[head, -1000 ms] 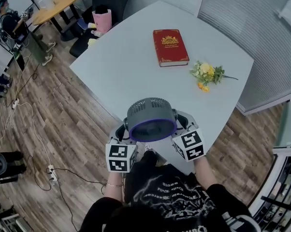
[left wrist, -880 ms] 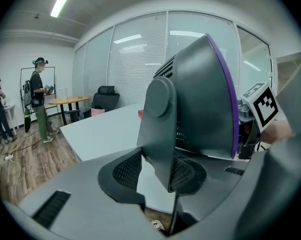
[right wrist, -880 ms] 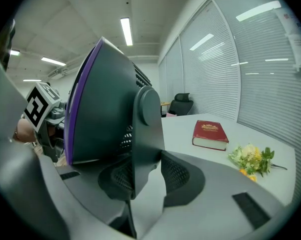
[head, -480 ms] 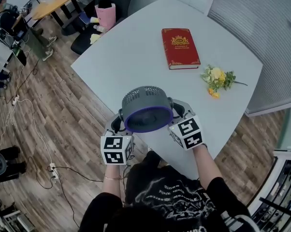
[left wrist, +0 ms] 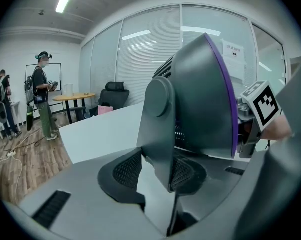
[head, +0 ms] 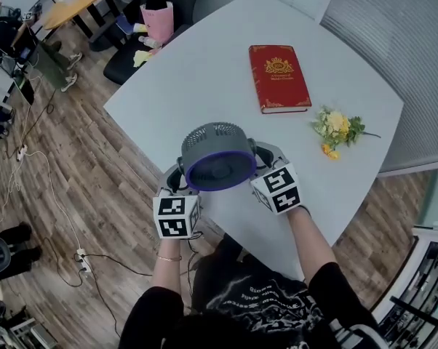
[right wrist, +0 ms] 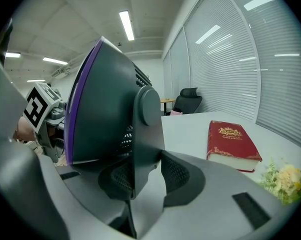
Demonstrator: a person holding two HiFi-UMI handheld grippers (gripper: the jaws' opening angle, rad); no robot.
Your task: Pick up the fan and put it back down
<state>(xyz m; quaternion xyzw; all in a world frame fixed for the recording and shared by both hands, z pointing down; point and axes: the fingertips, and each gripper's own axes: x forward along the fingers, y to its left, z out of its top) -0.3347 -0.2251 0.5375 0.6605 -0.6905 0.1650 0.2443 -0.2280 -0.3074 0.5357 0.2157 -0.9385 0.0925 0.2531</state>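
fan (head: 217, 158) aloft | left gripper (head: 177, 185), right gripper (head: 267, 164) both clamped on its yoke | lower level, well inside table (head: 204, 71) edge

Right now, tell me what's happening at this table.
A person holds a grey fan with both grippers: the left gripper and the right gripper are each shut on one side arm of its stand. The fan is over the near edge of the white table. A red book and yellow flowers lie farther back.
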